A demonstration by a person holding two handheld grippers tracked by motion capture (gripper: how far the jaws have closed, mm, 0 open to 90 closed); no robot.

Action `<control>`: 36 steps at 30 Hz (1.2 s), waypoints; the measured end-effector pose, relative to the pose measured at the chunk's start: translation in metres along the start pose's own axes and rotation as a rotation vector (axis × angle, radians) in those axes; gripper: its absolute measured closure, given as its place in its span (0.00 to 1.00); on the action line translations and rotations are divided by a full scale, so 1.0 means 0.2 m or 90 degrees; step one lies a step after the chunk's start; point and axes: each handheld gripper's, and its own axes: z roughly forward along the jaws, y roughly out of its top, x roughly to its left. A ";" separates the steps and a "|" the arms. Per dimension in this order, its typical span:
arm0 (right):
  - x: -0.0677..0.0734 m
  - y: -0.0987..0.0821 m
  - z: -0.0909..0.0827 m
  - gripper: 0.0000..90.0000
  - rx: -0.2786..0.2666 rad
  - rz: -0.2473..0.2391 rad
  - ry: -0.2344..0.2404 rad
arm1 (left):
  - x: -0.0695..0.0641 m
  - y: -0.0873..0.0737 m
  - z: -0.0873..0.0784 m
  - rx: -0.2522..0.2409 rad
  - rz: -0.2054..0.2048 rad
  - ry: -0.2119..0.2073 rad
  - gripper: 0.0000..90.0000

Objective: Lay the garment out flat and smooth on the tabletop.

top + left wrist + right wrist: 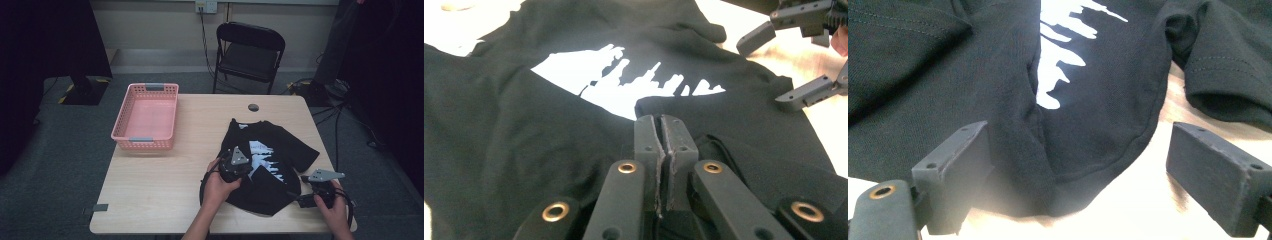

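1. Folding the black T-shirt (270, 162) looks like the work in hand; it lies rumpled on the near right part of the wooden table (165, 185), its white print facing up and a flap of cloth already lying over the print's near side.
2. The left gripper (239, 161) sits on the shirt's near left part. In the left gripper view its jaws are pressed together; a fold of cloth (684, 125) rises right at their tips, so I judge it is pinching the fabric, though the pinch itself is hidden.
3. The right gripper (300, 192) hovers at the shirt's near right edge with its jaws spread wide. In the right gripper view the hem (1083, 180) lies between them, not yet clamped.
4. My reading: one side is taken and the other grasp is about to be made.
5. The next move calls for easing the right gripper forward over the hem, closing on it firmly, then lifting both sides together so the cloth folds evenly.
6. The pink basket (147, 116) stands well apart at the far left.
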 end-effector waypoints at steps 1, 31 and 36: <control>0.00 0.00 0.00 0.12 0.000 0.000 0.000 | 0.01 0.01 -0.02 -0.007 -0.005 0.004 0.97; 0.00 0.00 0.00 0.12 0.000 0.000 0.000 | 0.16 0.05 -0.26 -0.041 -0.051 0.071 0.97; 0.00 0.00 0.00 0.12 0.000 0.000 0.000 | 0.18 0.05 -0.29 -0.048 -0.058 0.075 0.97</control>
